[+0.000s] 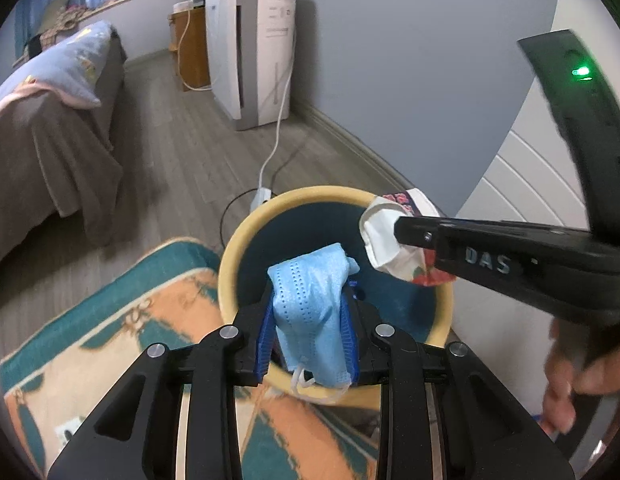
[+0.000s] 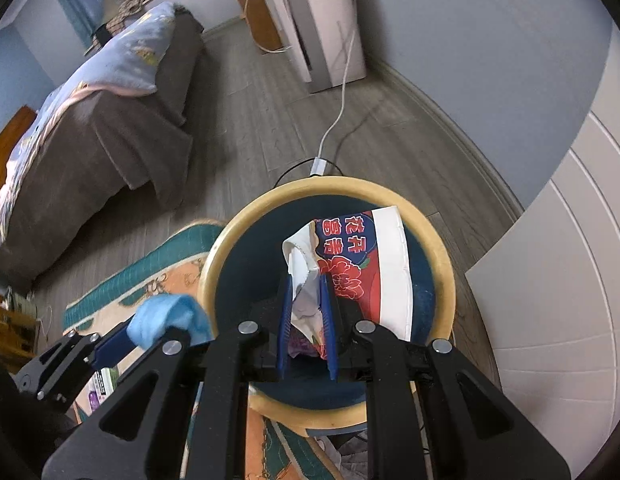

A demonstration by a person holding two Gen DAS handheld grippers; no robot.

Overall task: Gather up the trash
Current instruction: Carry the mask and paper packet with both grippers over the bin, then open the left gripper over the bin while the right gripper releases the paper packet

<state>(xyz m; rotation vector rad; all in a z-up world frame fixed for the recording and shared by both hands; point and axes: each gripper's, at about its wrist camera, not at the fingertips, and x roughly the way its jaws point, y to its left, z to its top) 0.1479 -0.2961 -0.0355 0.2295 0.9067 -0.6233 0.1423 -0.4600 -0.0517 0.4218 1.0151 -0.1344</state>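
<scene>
The left tongs [image 1: 310, 312] are clamped on a crumpled pale-blue pleated face mask [image 1: 312, 308], whose long axis runs along the fingers, ear loops hanging toward the camera. The right tongs [image 2: 307, 312] pinch a crushed red, navy and white printed paper wrapper [image 2: 366, 268], its long side pointing away. Both hang over the open round bin with a tan rim and dark-blue inside [image 2: 442, 248], standing on grey wood floor [image 1: 181, 152] beside a teal-and-orange patterned rug [image 1: 121, 320].

Both tools point steeply downward, the left tool [image 1: 310, 300] and right tool [image 2: 307, 308] each clamped tight.
</scene>
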